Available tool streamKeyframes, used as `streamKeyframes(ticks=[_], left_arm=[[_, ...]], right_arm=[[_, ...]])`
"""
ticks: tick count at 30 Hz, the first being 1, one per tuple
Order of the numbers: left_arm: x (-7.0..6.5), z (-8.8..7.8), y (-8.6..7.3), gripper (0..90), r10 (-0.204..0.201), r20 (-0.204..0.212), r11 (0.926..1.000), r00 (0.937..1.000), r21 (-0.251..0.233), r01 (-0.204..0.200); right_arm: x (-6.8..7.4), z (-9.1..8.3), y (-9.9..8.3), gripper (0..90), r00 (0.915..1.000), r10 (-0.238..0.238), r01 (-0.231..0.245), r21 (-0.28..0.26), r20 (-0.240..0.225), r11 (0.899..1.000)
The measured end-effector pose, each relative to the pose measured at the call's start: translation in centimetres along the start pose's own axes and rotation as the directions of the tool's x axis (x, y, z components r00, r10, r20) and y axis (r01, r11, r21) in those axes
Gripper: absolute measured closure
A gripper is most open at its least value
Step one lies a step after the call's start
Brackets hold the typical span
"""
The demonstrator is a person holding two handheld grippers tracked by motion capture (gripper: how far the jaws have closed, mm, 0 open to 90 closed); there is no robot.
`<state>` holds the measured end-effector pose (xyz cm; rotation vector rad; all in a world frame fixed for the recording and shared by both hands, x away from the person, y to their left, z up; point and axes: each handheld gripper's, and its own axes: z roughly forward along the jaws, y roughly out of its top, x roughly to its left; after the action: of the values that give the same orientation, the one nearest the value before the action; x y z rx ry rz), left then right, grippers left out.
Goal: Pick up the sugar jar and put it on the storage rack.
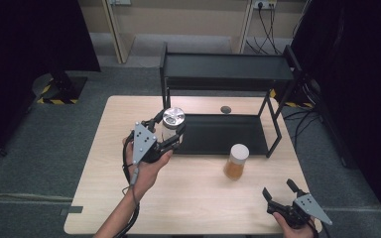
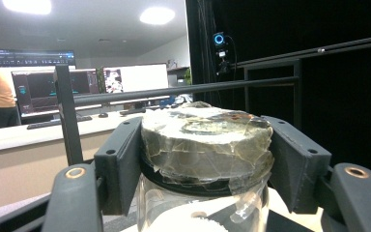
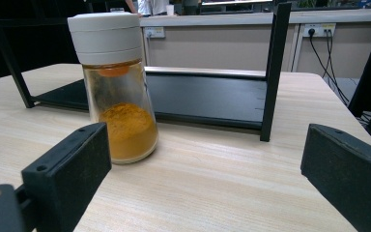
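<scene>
L gripper [image 1: 171, 133] is clamped on the jar [image 1: 172, 125]: both jaws press the sides of its lid [image 2: 205, 140], which is silvery and wrapped in crinkled clear film. Jar body is clear glass w/ white granules inside, seen at the bottom of the left gripper view. In the high view the jar sits at the front-left corner of the rack [image 1: 228, 74], at the left edge of the rack's lower tray [image 1: 223, 134]; whether it rests on the tray or is lifted clear can't be told. L hand [image 1: 146, 166] holds the gripper body from below-left, w/ the grey plate on top and the cable trailing down the forearm. R gripper [image 1: 281, 190] is near the front-right corner of the table [image 1: 104, 198], jaws spread wide, nothing between them. R hand [image 1: 290, 223] is at the bottom edge of the high view. Spice jar [image 1: 236, 161] w/ white cap and orange powder stands upright on the table, just in front of the tray's front edge, well apart from both grippers. In the right gripper view the spice jar [image 3: 118, 87] stands ahead of the left-hand jaw, not touching it; powder fills roughly the lower half. Rack is black, two levels: an upper shelf and the lower tray. A small dark round object [image 1: 225, 109] lies on the table behind the tray.
</scene>
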<state>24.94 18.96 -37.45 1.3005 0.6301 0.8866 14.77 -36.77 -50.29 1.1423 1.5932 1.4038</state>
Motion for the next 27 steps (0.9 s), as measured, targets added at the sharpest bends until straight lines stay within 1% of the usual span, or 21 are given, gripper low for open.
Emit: streamKeyframes(ticks=[15, 27], left_arm=[[0.3, 1.5, 1.5, 34.8, 0.004, -0.02, 0.9998, 0.9998, -0.017, -0.005], [0.5, 2.7, 2.5, 34.8, -0.008, -0.032, 0.9995, 0.9995, -0.031, 0.007]], right_arm=[[0.0, 0.0, 0.0, 4.1, 1.0, 0.002, -0.002, 0.001, -0.001, 1.0], [-0.1, 0.0, 0.0, 4.0, 1.0, 0.007, -0.007, -0.001, -0.002, 1.0]])
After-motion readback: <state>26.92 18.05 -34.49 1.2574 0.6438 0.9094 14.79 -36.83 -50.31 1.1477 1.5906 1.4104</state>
